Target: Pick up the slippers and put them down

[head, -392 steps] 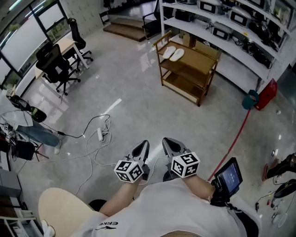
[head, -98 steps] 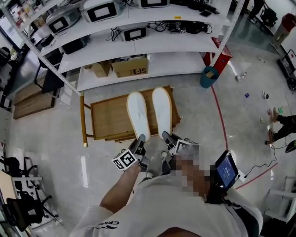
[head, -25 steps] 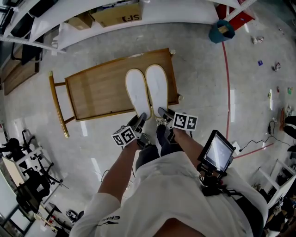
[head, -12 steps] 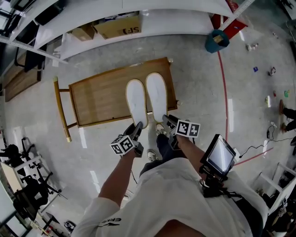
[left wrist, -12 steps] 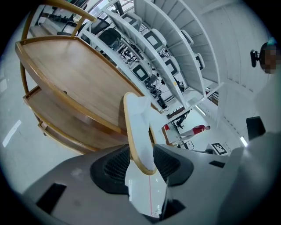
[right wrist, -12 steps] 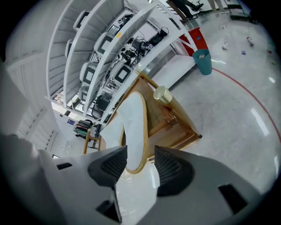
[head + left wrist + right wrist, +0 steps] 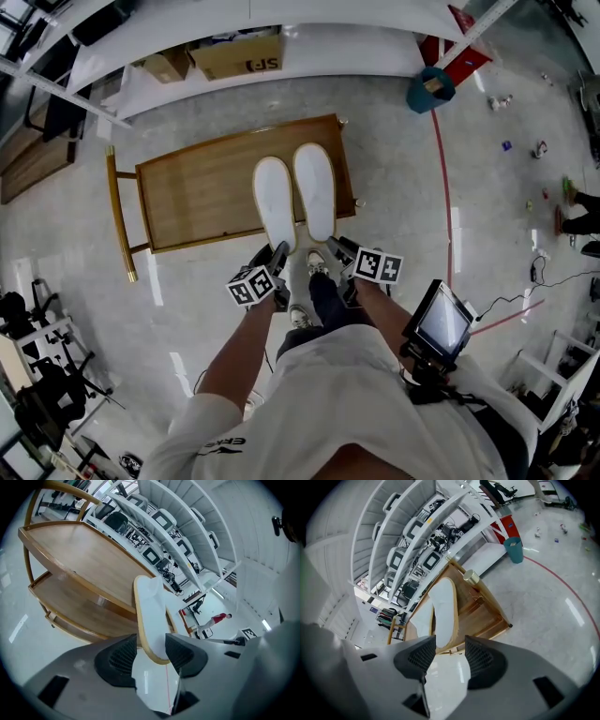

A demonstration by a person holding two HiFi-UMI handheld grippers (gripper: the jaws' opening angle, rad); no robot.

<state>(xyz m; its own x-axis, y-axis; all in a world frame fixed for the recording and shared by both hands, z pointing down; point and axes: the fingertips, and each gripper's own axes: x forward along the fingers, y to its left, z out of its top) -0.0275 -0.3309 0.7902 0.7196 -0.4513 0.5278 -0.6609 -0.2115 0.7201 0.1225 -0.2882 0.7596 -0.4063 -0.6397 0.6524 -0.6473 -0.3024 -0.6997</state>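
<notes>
2 white slippers, left slipper (image 7: pixel 275 202) beside right slipper (image 7: pixel 315 187), atop wooden rack (image 7: pixel 187 202), left gripper (image 7: pixel 151 654) jaws just opening, apart around left slipper's heel, right gripper (image 7: pixel 450 656) jaws apart, empty.

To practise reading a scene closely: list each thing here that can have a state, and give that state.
left slipper: flat on the wooden cart's top shelf, heel overhanging.
right slipper: flat beside it, heel overhanging.
left gripper: fingers just opened wider, slipper heel between them, unclamped.
right gripper: fingers open, empty.
</notes>
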